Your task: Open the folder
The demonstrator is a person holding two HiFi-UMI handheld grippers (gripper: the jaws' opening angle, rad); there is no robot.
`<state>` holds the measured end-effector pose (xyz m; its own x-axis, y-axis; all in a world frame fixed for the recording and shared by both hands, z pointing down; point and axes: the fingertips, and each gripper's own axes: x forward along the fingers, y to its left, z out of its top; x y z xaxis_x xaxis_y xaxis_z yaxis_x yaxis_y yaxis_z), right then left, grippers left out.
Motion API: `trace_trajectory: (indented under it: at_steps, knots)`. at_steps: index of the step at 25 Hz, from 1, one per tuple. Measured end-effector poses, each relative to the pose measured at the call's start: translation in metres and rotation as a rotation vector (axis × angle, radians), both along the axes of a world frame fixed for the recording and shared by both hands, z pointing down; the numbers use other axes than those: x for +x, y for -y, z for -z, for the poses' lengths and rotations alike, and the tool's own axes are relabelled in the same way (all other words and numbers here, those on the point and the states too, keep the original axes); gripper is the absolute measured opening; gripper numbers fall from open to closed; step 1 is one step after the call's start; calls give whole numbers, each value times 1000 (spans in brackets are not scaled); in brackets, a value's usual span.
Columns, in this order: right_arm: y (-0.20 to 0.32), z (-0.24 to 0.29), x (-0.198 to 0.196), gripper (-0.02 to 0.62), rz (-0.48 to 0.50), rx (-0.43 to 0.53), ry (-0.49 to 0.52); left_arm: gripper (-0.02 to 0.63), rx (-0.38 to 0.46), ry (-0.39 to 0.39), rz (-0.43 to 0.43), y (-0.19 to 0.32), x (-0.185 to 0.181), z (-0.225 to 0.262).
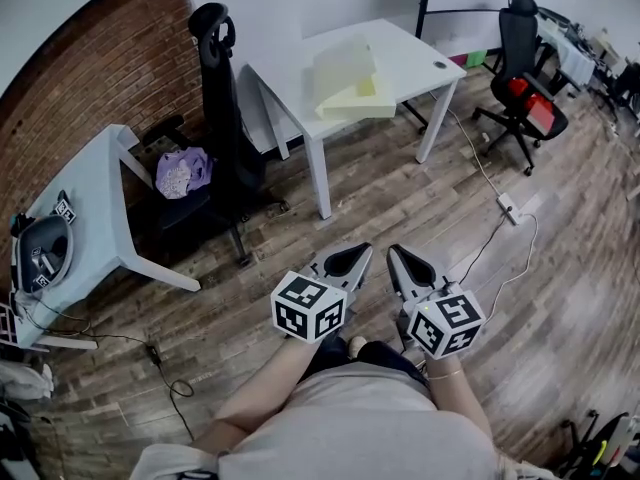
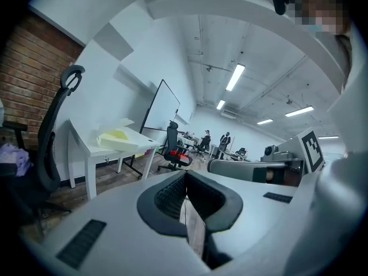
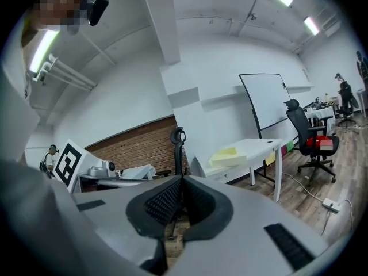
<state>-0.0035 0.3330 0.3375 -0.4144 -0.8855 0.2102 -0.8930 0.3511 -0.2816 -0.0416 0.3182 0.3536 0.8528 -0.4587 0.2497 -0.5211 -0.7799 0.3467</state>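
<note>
None of the opening is done yet, judging by how things lie. Across the wooden floor (image 1: 400,198), the white table (image 1: 420,63) stands at the far side of the room, well apart from the person. On its left half rests a pale stack of white and yellow sheets or covers, which I take to be the folder (image 1: 348,76) (nothing else in view fits the word). Whether it is fully closed cannot be told at this distance, though its top leaf looks slightly lifted. A black office chair (image 1: 222,118) stands to the left of that table, and a grey table (image 1: 90,183) stands at the far left.

Near the person's body, the left gripper (image 1: 362,252) and the right gripper (image 1: 395,253) are held side by side, pointing a little downward toward the floor. Each has its jaws pressed together with nothing between the pads.

What is left is the whole job: walk to the white table, bring the grippers to the folder, steady it, and lift its cover.
</note>
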Motion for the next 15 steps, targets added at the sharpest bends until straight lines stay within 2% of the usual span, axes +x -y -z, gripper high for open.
trace_trajectory:
  at_steps: [8,15]
  knots:
    - [0,-12,29,23,12,-22,6,17,-9,6,51,0,22,-7]
    - [16,-22,38,23,11,-34,20,17,-17,23,65,20,31,-16]
